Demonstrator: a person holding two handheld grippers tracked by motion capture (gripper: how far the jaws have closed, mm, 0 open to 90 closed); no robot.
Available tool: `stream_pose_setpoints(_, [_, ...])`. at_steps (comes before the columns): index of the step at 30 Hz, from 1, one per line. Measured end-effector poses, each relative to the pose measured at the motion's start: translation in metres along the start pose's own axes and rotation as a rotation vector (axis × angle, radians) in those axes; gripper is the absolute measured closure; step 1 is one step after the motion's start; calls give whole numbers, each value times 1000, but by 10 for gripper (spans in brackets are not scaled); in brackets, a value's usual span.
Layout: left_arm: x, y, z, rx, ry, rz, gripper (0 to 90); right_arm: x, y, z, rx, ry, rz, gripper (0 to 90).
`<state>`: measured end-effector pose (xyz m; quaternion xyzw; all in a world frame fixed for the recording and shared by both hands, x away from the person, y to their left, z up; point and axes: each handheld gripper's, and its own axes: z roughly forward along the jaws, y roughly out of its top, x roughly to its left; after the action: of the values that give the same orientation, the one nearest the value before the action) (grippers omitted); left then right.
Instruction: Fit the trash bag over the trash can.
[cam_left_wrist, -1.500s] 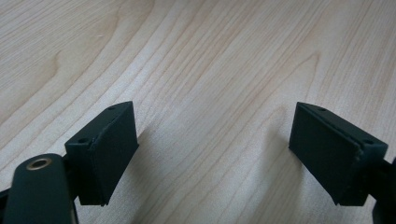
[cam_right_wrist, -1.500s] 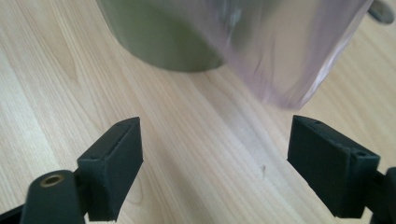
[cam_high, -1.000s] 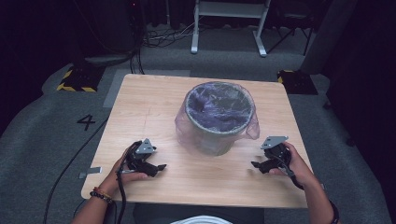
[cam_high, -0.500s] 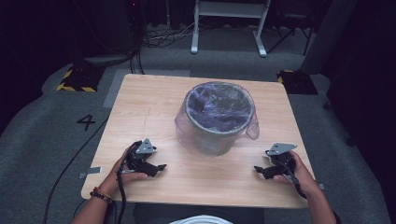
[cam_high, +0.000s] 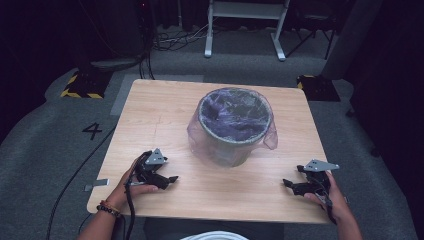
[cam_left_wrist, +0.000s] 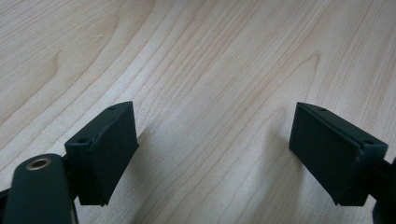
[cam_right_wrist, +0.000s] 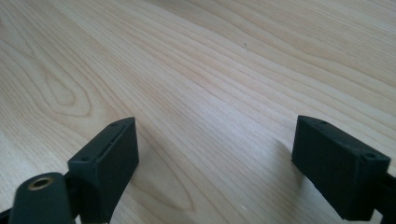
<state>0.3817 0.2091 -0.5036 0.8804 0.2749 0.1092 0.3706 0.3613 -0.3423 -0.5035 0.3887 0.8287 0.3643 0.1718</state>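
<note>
A round grey bin (cam_high: 235, 142) lined with a clear purple-tinted plastic bag (cam_high: 235, 112) stands in the middle of the wooden table (cam_high: 165, 115). My left gripper (cam_high: 170, 180) rests near the table's front left, held by a hand, pointing right toward the bin's base. Its jaws stand wide apart over bare wood (cam_left_wrist: 210, 93), so my left gripper (cam_left_wrist: 215, 154) is open with nothing between them. My right gripper (cam_high: 289, 185) sits at the front right, pointing left. In its own view my right gripper (cam_right_wrist: 215, 158) is open over bare wood, empty.
The table's front edge (cam_high: 200, 215) lies just behind both hands. A white rounded object (cam_high: 215, 235) peeks in at the bottom. Grey floor surrounds the table, with a cable (cam_high: 75, 175) on the left and a metal stand (cam_high: 245, 30) behind.
My right gripper has moved toward the table's front right corner and sunk lower. The left gripper and the bin stay where they were.
</note>
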Motion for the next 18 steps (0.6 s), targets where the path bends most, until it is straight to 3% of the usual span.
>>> stream_pose_setpoints(18, [0,0,0,1,0,-1,150,0,-2,-2,-3,-16,17,146])
